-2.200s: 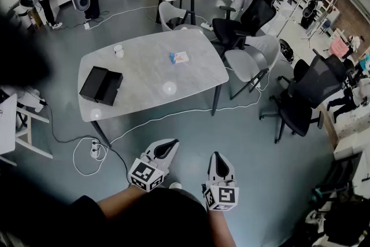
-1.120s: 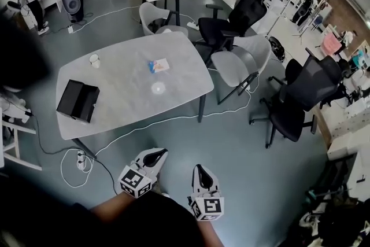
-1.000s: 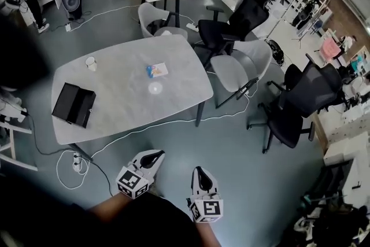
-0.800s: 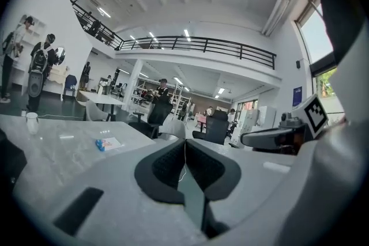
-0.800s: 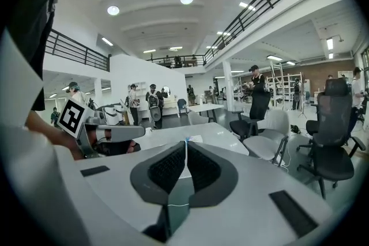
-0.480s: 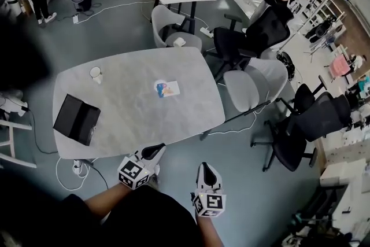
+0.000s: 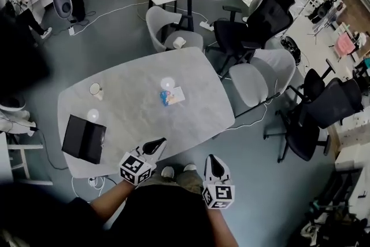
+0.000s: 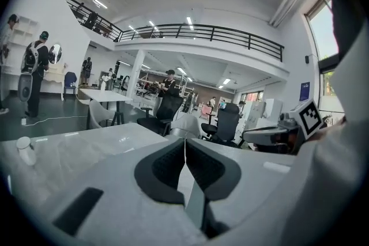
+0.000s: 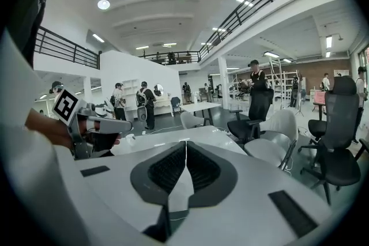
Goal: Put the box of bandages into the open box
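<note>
Left gripper (image 7: 156, 143) and right gripper (image 7: 214, 159) hovered, jaws pressed together, empty; on the pale grey table (image 7: 127, 102) the small colourful bandage box (image 7: 172, 96) lay well apart from the open black box (image 7: 84, 139).

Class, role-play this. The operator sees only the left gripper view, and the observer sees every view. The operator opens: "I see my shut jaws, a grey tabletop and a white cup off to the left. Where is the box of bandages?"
Observer: The box of bandages lies near the middle of the table, ahead of your left gripper. Nothing is touching it.
Operator: And where does it go?
Observer: Into the black open box. It sits at the table's near left corner, to the left of that gripper.
Operator: Is my other gripper ready?
Observer: The right gripper has its jaws together with nothing between them. It is off the table's near edge, over the floor.
</note>
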